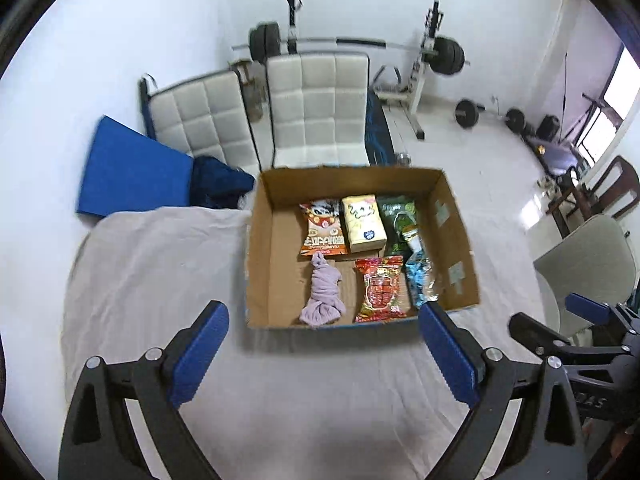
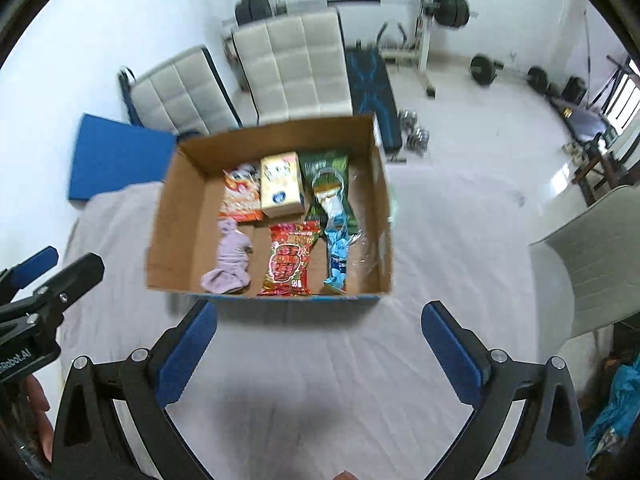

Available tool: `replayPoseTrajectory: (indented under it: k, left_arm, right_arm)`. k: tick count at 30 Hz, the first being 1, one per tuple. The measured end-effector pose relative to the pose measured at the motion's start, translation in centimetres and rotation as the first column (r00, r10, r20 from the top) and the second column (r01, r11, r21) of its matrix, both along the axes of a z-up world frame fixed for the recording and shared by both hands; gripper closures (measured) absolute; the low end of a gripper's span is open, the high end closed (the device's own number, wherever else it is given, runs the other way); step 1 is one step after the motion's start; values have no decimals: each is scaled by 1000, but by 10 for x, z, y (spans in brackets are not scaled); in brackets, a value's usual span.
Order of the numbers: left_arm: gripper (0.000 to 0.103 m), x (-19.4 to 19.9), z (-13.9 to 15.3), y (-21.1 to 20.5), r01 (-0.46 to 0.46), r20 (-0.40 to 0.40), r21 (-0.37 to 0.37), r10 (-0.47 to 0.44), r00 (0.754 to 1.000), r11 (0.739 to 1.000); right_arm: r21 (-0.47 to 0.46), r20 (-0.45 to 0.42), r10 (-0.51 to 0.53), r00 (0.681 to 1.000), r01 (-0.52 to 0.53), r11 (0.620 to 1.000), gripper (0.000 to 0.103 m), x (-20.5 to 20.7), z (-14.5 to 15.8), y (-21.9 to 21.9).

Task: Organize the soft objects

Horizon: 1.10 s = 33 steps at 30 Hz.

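One cardboard box (image 1: 276, 240) sits on the white sheet (image 1: 152, 264) and holds six soft things in two rows. At the far end lie three: one orange snack bag (image 1: 323, 228), one cream tissue pack (image 1: 363, 223) and one dark green packet (image 1: 398, 220). Nearer lie three more — one knotted lilac cloth (image 1: 323, 294), one red snack bag (image 1: 381, 290) and one light blue clear-wrapped packet (image 1: 419, 280), which overlaps the green one. The left gripper (image 1: 324, 344) hovers short of the box's near wall, its two blue pads wide apart and holding nothing. The right gripper (image 2: 320, 344) hovers likewise — fingers spread, empty. Behind the box stand two white quilted chairs (image 1: 316, 108) and one blue mat (image 1: 132, 168).
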State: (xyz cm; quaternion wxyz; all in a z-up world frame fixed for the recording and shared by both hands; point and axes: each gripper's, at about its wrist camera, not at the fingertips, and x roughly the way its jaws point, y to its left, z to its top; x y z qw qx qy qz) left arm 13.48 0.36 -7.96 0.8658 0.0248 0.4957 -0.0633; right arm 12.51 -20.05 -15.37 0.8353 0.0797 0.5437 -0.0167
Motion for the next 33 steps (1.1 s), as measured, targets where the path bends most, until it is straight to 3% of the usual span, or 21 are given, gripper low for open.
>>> replayPoseTrajectory:
  k: [8,15,23,33]
  left_arm:
    - [6,-57,61,2,-24,82,5,23,996,1000]
    - [6,-87,96,0,-17,137,1,16,990,1000]
    - [6,-103,110,-3,-10,163,-5,10,987,1000]
    - [6,-109,109,-1,-4,130,-21,7,991,1000]
  right_arm:
    - [-30,138,-52,989,56,998,0,-83,103,-6]
    - [-33,202,-63,977,71,997,0,-129,157,-10]
    - [-48,254,-79,964,94,994,0,-152,190,-12]
    - [-53,238,-75,968,90,995,0,-158,193,-9]
